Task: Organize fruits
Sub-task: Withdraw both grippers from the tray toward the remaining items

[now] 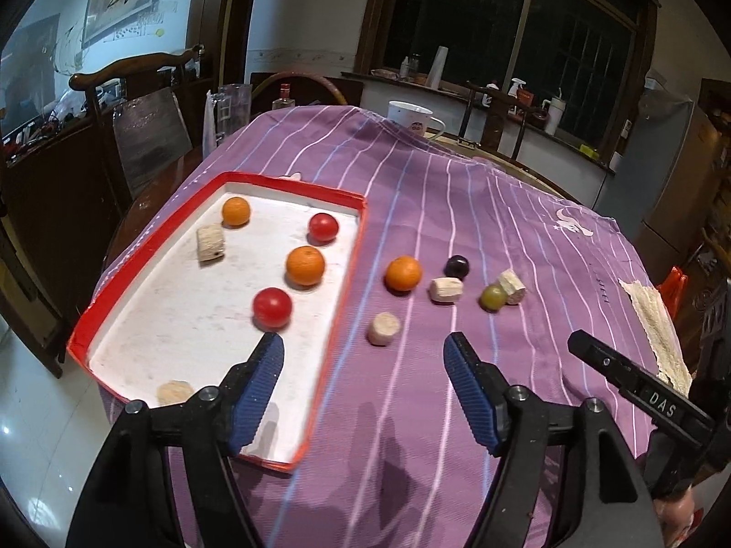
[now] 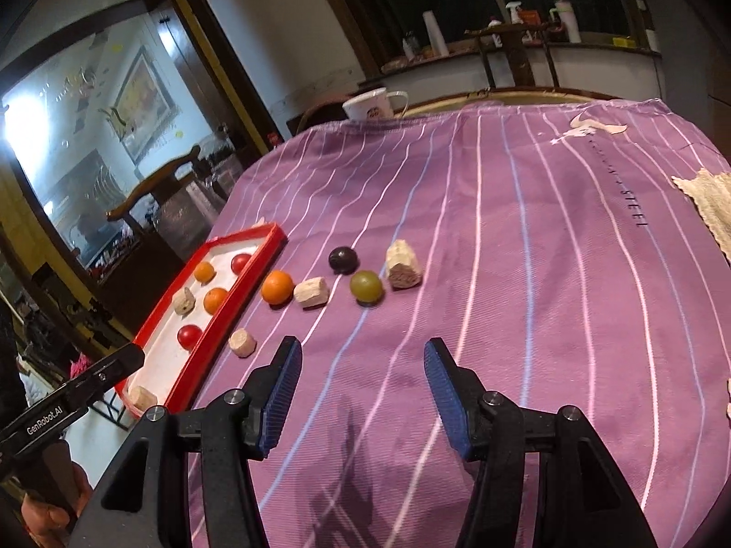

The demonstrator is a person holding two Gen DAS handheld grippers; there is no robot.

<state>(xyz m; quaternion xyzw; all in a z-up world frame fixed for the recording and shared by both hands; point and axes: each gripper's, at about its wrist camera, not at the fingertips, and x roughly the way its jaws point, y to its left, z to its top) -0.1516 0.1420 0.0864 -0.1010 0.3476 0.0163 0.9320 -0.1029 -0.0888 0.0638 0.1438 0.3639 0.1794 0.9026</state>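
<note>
The left gripper [image 1: 363,349] hangs above the near edge of the red-rimmed tray [image 1: 218,181], its jaws spread with nothing between them. In the left wrist view, a red tomato [image 1: 272,307] sits in the tray at about eleven o'clock from the left blue fingertip [image 1: 269,356], close to it. A pale cork-like piece [image 1: 384,329] lies on the purple striped cloth [image 1: 502,237] at twelve o'clock from the gripper's gap, just outside the tray.

The right gripper [image 2: 363,356] is also spread and empty over bare cloth. From it, an orange [image 2: 277,287] lies at eleven o'clock, a green grape [image 2: 366,287] at twelve, and a dark grape [image 2: 342,259] just beyond, all well apart from the pads.
</note>
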